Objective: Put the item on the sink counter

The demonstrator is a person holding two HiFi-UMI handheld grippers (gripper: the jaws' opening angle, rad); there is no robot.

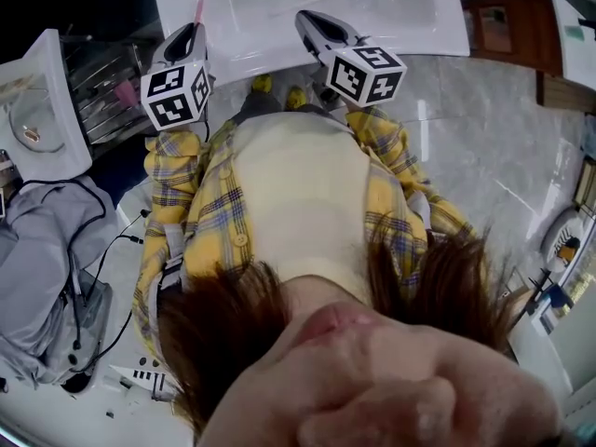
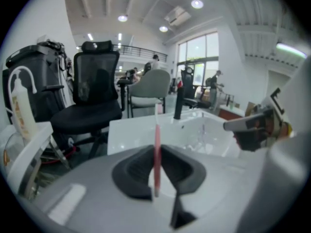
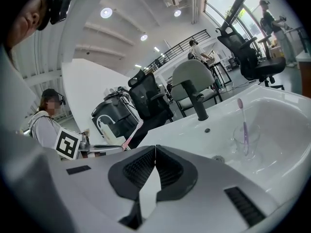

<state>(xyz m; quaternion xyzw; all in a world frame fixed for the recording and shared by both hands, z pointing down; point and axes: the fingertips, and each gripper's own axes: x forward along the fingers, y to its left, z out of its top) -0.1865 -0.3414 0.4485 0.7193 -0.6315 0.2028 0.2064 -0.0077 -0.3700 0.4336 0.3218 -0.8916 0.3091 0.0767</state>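
The left tool [image 2: 156, 150] is held out in front of the person's chest, level with the front left corner of the sink bench [image 1: 445, 37]. Its marker cube faces up and its nose points at the bench. Its jaws are pressed onto a pink toothbrush [image 2: 157, 130], which stands upright between them in the left gripper view, with the clamped part low on the handle and the rest rising above the jaw tips. From the head view the brush sticks out past the tool's nose, over the flat strip of bench left of the basin [image 1: 279, 12], and is not touching it. The bench's front edge runs just beneath the tool's tip.

To the right, the right tool [image 3: 155, 152] is angled in toward the basin, its nose over the basin's front rim and a little further forward than the left one. Its jaws are pressed together with nothing between them. The two tools are near each other but apart, with the basin's front left part between their tips.

Inside the basin, beyond the right tool, a glass [image 3: 246, 141] stands with a purple toothbrush [image 3: 241, 113] in it, right of the black tap [image 3: 196, 101]. Past the bench's right edge lies grey tiled floor [image 1: 466, 128].
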